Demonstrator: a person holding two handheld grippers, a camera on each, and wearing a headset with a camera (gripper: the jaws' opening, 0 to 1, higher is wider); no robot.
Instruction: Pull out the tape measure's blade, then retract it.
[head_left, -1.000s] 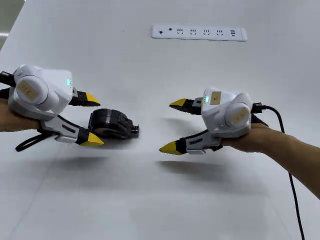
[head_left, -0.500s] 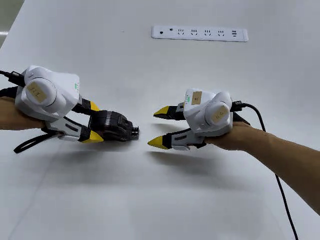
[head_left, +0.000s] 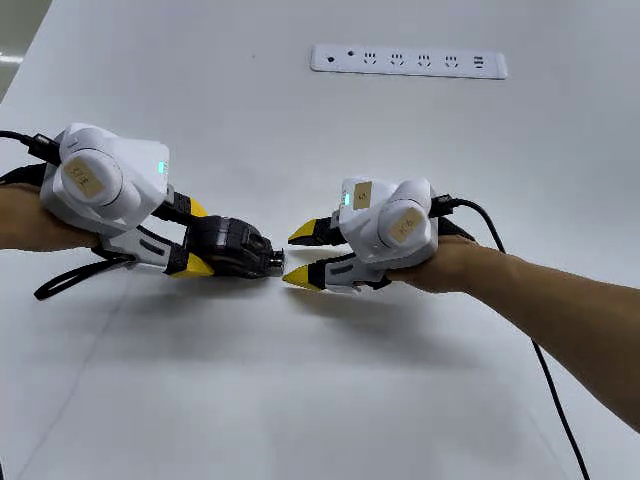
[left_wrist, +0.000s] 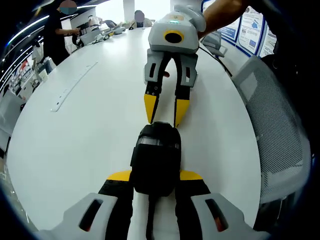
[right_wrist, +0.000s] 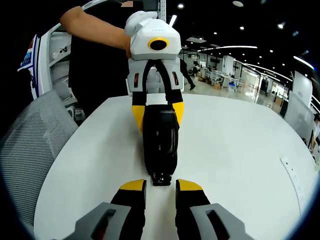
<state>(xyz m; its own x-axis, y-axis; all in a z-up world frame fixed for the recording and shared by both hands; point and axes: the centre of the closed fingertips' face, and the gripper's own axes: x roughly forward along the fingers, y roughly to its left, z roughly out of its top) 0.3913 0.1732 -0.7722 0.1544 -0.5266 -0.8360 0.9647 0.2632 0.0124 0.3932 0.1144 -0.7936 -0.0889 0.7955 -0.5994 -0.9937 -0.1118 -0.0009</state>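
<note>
Since half a second ago your right gripper (head_left: 298, 255) has closed in on the tape measure (head_left: 232, 245), which sits on the white table (head_left: 300, 400). Your left gripper (head_left: 198, 238) pinches its black case from both sides. The right jaws stand apart (a narrow gap), with their yellow tips flanking the blade hook (right_wrist: 161, 178); contact cannot be told.

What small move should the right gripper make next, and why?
Probably close the right gripper on the end hook. Its open jaws sit on either side of the hook, not yet gripping it, while the left gripper clamps the tape measure.
</note>
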